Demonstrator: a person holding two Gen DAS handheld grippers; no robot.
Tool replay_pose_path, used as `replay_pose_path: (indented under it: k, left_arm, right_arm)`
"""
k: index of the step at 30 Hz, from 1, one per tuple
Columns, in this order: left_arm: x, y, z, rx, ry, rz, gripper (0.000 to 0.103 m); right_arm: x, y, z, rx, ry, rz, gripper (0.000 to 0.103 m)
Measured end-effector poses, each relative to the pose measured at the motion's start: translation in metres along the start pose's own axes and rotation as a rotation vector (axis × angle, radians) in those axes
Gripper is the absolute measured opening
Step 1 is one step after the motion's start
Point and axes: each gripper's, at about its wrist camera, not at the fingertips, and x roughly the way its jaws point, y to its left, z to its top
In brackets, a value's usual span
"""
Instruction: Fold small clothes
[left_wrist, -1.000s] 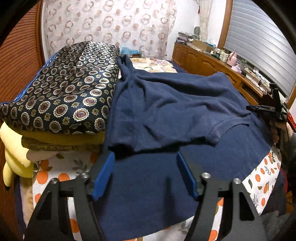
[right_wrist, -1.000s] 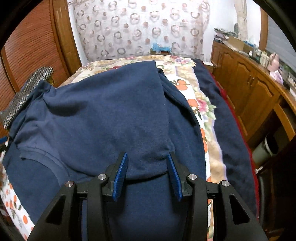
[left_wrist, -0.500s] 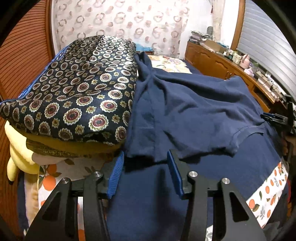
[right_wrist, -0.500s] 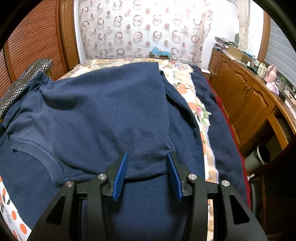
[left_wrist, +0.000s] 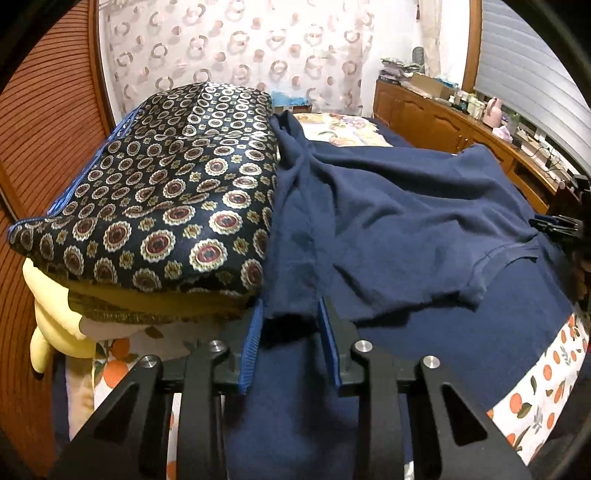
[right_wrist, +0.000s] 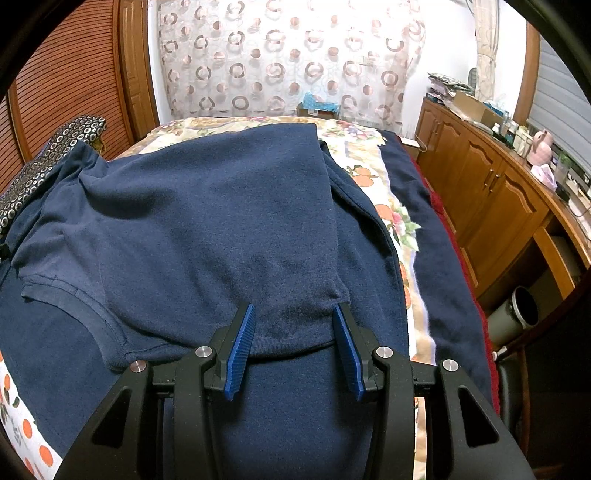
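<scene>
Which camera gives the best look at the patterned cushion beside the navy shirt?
The left wrist view. There the patterned cushion fills the left half, showing its medallion print, with the navy shirt lapping against its right edge. The right wrist view catches only a narrow strip of it at the far left, behind the shirt's corner.

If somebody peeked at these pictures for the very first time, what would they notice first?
Probably the big navy blue shirt spread across the middle of the bed, with both grippers at its near hem: the left gripper at one corner, the right gripper at the other. Next, the shiny dark cushion covered in round medallions, lying on the left with the shirt's far edge against it.
</scene>
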Motion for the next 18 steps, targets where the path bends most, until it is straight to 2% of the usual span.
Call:
replay_pose_path:
  k: [3,13,14,15,18]
  left_arm:
    - [-0.004,-0.007,-0.003,0.021,-0.010,-0.006,0.025]
    - [0.009,-0.011,0.004,0.023,0.010,0.011,0.025]
    - [0.010,-0.011,0.005,0.025,0.008,0.003,0.017]
    - [0.011,-0.012,0.005,0.029,0.009,-0.003,0.003]
    - [0.002,-0.013,0.006,0.034,-0.023,-0.018,0.003]
  right_arm:
    - [0.000,0.000,0.000,0.000,0.000,0.000,0.046]
    - [0.000,-0.001,0.000,-0.001,-0.001,-0.002,0.046]
    - [0.000,-0.001,0.000,-0.001,-0.001,-0.002,0.046]
    - [0.000,-0.002,-0.001,0.003,-0.001,-0.001,0.046]
    - [-0.002,-0.007,0.000,0.026,-0.002,0.008,0.046]
